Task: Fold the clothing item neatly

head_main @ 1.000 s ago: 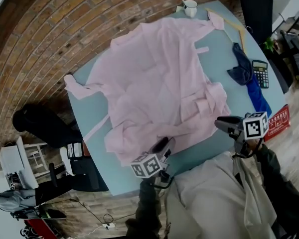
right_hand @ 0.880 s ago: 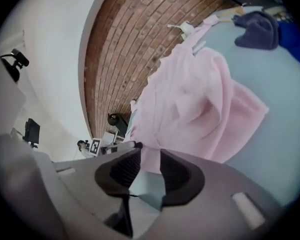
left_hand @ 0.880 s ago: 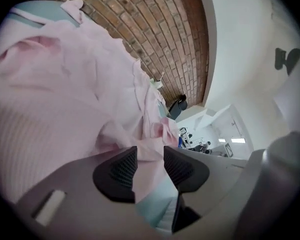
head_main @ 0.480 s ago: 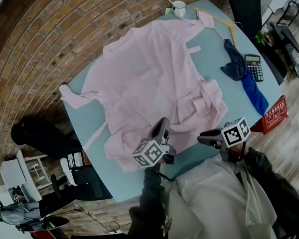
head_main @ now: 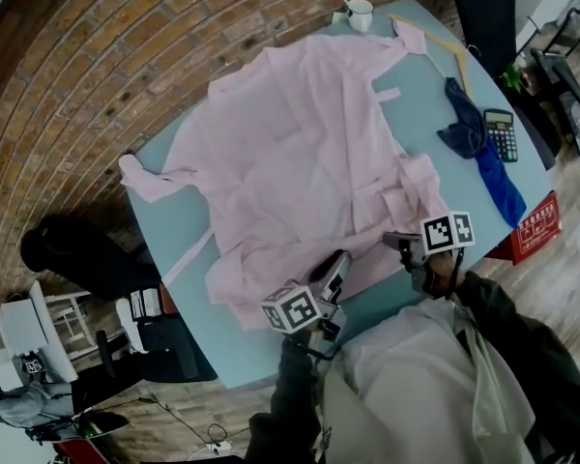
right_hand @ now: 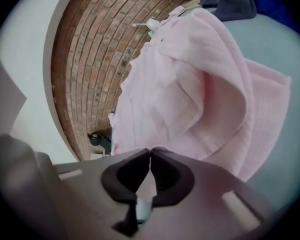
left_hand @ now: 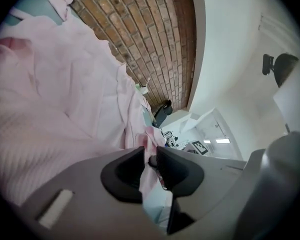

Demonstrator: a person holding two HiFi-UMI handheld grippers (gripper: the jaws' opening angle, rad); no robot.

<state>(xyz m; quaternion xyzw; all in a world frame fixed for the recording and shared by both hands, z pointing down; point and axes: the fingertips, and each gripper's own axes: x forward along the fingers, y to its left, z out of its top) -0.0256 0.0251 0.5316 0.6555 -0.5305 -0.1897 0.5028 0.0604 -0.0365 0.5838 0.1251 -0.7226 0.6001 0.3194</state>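
Pink robe (head_main: 300,153), outspread, rumpled near hem

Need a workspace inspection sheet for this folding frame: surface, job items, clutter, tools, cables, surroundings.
Surface: light blue table, mostly covered.
Job's things: pink robe spread out, unfolded, near hem rumpled.
Clutter: mug, wooden hanger, blue cloth, calculator on table; red box beside it.
Grippers: left tool grips hem, jaws just opened slightly; right tool shut on hem.
Cables: one cable on floor, lower left.
Surroundings: brick wall, black chair, person beyond table.
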